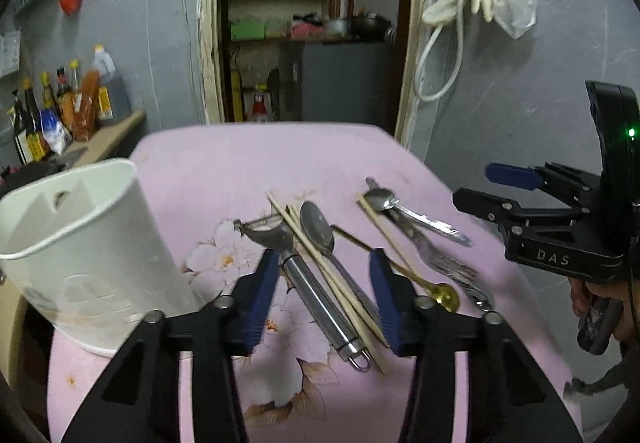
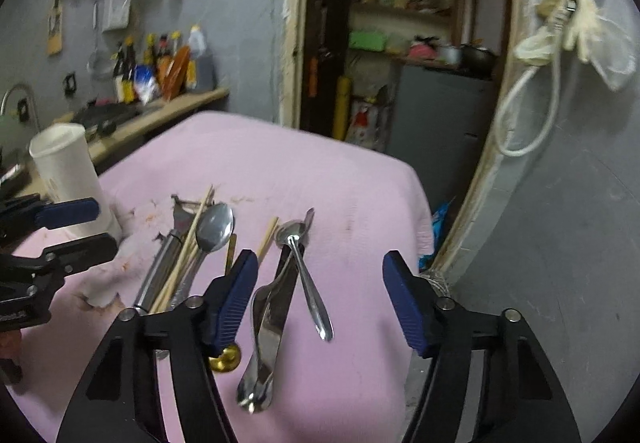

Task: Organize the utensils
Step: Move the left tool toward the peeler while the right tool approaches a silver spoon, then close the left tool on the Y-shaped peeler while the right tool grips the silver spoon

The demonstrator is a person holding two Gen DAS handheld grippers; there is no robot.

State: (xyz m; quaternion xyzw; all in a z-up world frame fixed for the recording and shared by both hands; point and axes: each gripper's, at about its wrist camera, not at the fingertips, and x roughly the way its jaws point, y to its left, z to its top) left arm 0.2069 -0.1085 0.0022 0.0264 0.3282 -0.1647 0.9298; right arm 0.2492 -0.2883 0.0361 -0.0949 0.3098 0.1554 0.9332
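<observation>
Pink-clothed table (image 1: 248, 163): utensils (image 1: 320, 267) all loose, holder (image 1: 80, 235) apparently empty; both jaws part-open, gripping nothing; sorting unstarted.

The left tool (image 1: 324, 299) points down toward the tabletop, its blue pads apart and gripping nothing; the right tool (image 2: 320, 303) tilts down likewise, pads parted wider, nothing pressed between them; a hand (image 1: 600, 299) grips its handle.
</observation>
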